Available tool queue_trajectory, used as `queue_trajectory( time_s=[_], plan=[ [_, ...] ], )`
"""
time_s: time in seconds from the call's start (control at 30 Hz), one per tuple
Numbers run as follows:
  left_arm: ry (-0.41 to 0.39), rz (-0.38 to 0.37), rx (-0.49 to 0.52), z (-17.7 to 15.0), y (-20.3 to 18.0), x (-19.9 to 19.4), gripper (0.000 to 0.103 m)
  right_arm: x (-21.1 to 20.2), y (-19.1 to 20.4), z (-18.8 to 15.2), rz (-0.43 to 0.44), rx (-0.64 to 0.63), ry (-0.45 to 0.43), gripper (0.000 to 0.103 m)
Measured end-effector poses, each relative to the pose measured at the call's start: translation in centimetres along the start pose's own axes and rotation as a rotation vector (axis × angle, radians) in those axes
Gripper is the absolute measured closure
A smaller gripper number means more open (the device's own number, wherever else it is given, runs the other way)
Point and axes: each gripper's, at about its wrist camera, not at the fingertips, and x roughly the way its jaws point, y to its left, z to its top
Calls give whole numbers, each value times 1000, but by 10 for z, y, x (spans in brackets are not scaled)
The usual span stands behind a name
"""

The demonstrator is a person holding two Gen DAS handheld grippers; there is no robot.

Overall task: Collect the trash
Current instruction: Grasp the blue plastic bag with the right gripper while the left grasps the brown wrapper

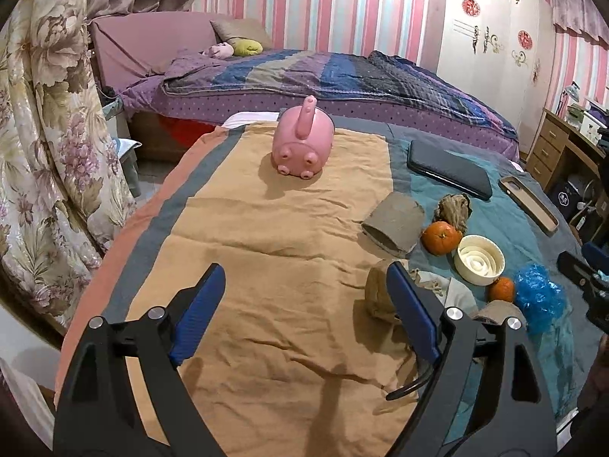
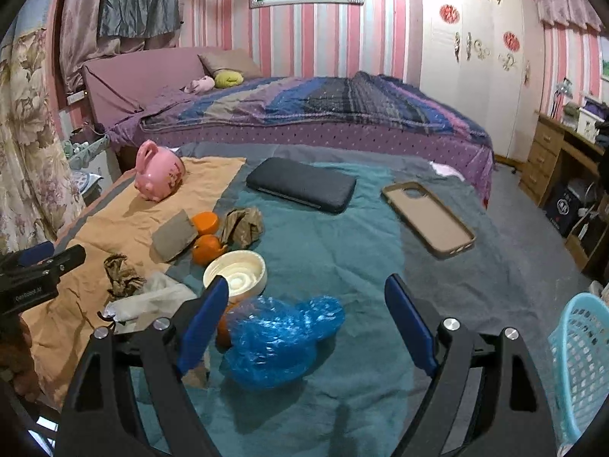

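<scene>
Approaching stage, nothing held: right gripper jaws apart over blue plastic wad on the cloth-covered surface; left gripper apart beside crumpled brown paper. Next: lower, close on wad, carry to basket

A: How is the room lit?

B: Evenly, by soft indoor light from above. The orange cloth and teal cloth look bright, with colours slightly cool.

A: Any shadows?

B: Soft ones. The pink piggy bank casts a shadow toward the camera, and finger-shaped shadows fall on the near cloth.

A: Is it sharp?

B: Mostly. The blue plastic bag shows small glints. Fisheye bending curves the bed and walls, and the corners go black.
</scene>
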Motion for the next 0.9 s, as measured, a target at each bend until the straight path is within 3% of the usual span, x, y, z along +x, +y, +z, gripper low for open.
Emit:
queue_trajectory(
  time_s=[0.27, 0.4, 0.5, 0.9],
  plan=[
    [22, -24, 2, -2, -6, 7, 15, 37, 9, -11, 59, 4, 126, 21],
    [19, -50, 23, -3, -16, 7, 12, 51, 19, -19, 82, -47, 185, 43],
    [26, -65, 46, -4, -26, 9, 12, 47, 24, -19, 89, -72, 180, 62],
    [71, -77, 79, -7, -47, 28, 12, 41, 23, -18, 105, -94, 176, 81]
  ],
)
